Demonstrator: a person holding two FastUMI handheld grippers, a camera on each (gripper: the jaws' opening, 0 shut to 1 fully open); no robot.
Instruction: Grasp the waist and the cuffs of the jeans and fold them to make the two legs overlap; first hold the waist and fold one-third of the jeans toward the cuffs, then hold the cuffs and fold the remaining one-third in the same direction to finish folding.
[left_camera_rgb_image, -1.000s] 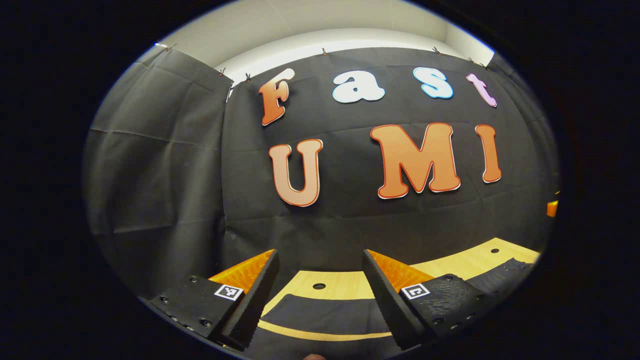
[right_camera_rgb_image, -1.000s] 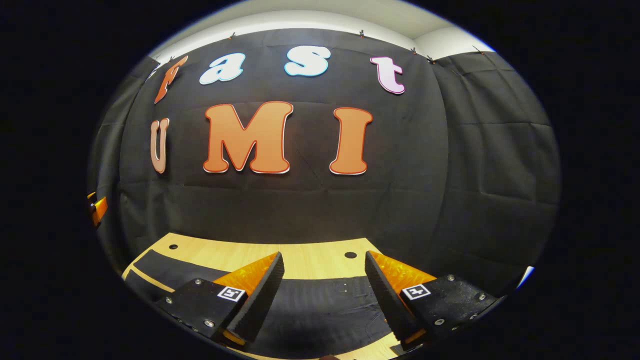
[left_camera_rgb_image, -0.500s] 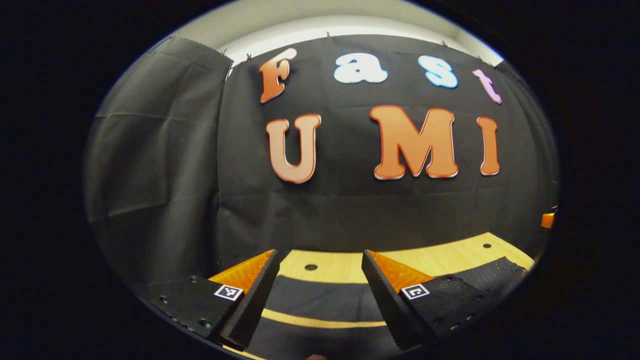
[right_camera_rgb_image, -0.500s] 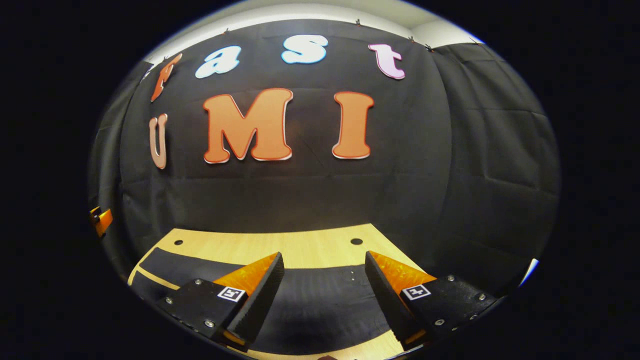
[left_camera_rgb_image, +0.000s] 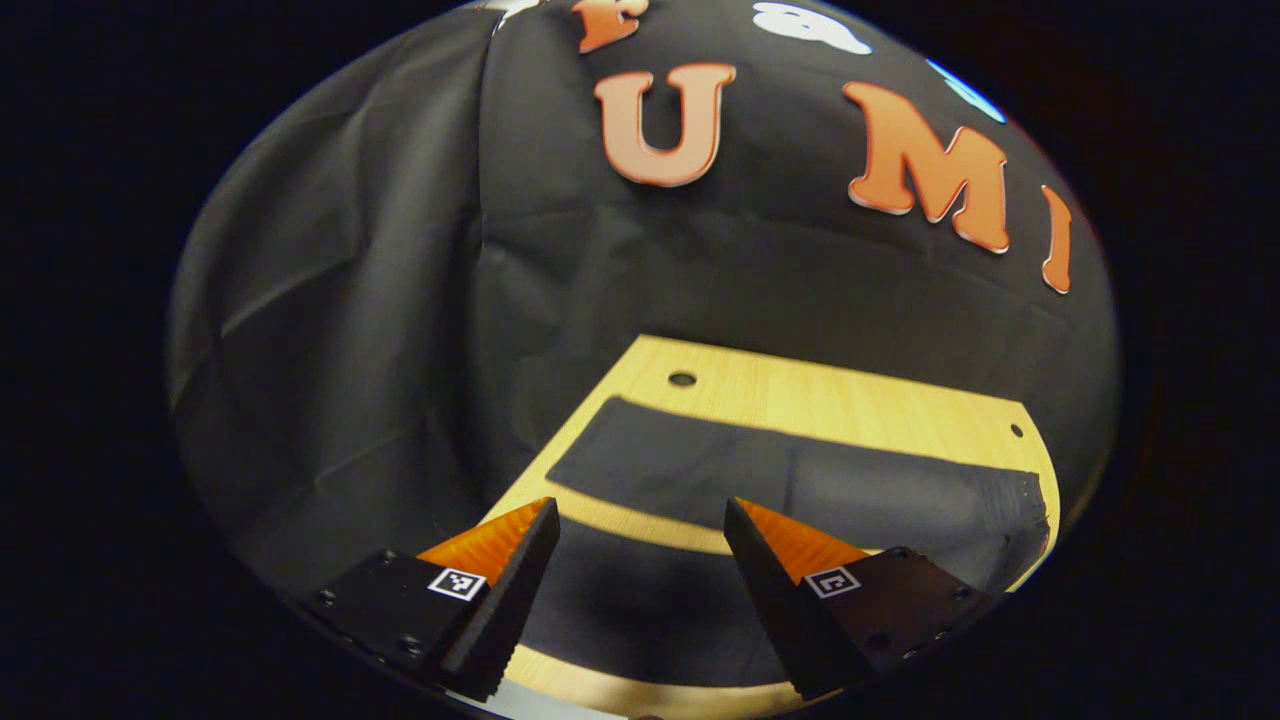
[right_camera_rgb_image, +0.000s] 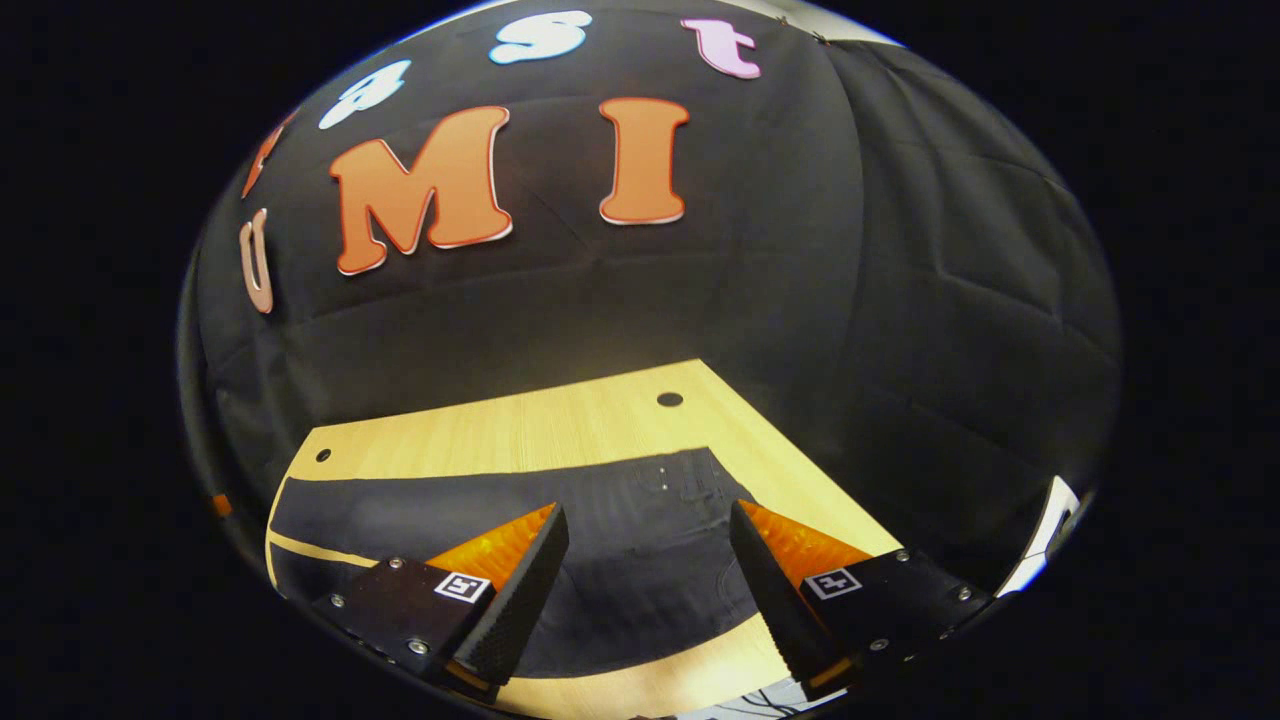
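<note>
Black jeans lie flat on the light wooden table (left_camera_rgb_image: 800, 395). In the left gripper view the far leg (left_camera_rgb_image: 760, 470) and the near leg (left_camera_rgb_image: 640, 600) lie side by side with a thin strip of table between them. My left gripper (left_camera_rgb_image: 640, 510) hangs open above the near leg's cuff end, with nothing between its fingers. In the right gripper view the waist end of the jeans (right_camera_rgb_image: 640, 545) spreads below my right gripper (right_camera_rgb_image: 648, 512), which is open and holds nothing. The legs run off to the left there.
The table (right_camera_rgb_image: 520, 430) has small round holes near its far corners, such as a hole (left_camera_rgb_image: 682, 379) and another hole (right_camera_rgb_image: 669, 399). Black cloth walls close in behind and at both sides. The table's right edge runs diagonally past the waist.
Both views have tipped downward over the last second. Much more of the table and jeans shows now. Both grippers stay open.
</note>
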